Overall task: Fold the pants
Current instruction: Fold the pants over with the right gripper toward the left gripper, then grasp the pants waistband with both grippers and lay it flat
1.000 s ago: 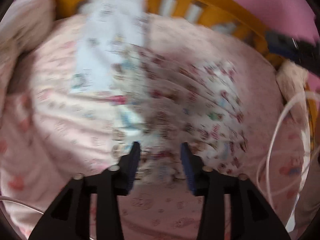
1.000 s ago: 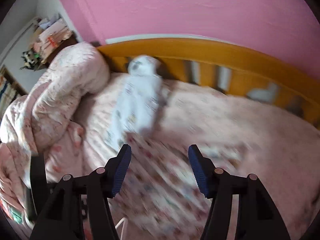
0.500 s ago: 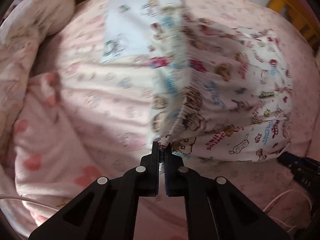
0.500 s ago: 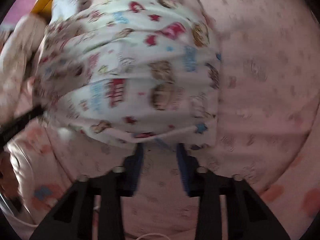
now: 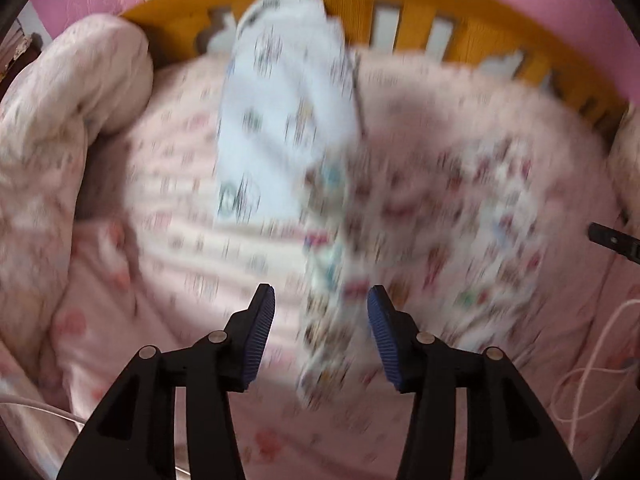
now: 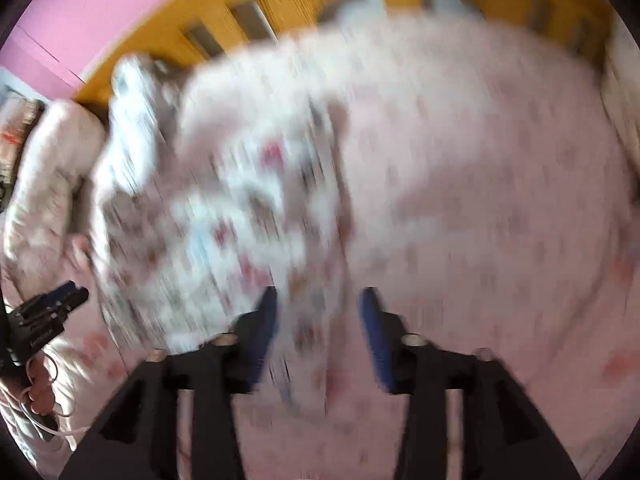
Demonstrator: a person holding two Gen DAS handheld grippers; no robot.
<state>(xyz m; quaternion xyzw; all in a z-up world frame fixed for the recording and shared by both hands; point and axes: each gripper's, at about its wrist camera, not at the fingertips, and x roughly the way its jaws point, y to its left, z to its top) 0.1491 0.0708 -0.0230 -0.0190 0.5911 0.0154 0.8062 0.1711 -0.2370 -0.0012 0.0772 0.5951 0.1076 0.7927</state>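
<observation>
Pants (image 5: 440, 216), a white pair printed with small cartoon figures, lie on the pink bed sheet (image 5: 168, 240), blurred in both views, with a pale blue-white garment (image 5: 280, 120) running from them toward the orange headboard (image 5: 460, 4). At far left a bunched pink quilt (image 5: 60, 120) is heaped against the bed's edge. Next comes the left tool (image 5: 321, 312): its ribbed blue pads are spreading, and the folded left edge of the pants hangs in the gap between them, with no pad pressing on it as far as the blur allows. Further right the cloth spreads flat across the sheet. In the right wrist view the right tool (image 6: 318, 312) is likewise opening, a strip of printed cloth showing between its pads but apparently not pinched.

Judging by this, a fold has just been laid and both tools are letting go. The next move probably calls for lifting clear without dragging the fabric, then taking hold of one end to double the pants over again.
</observation>
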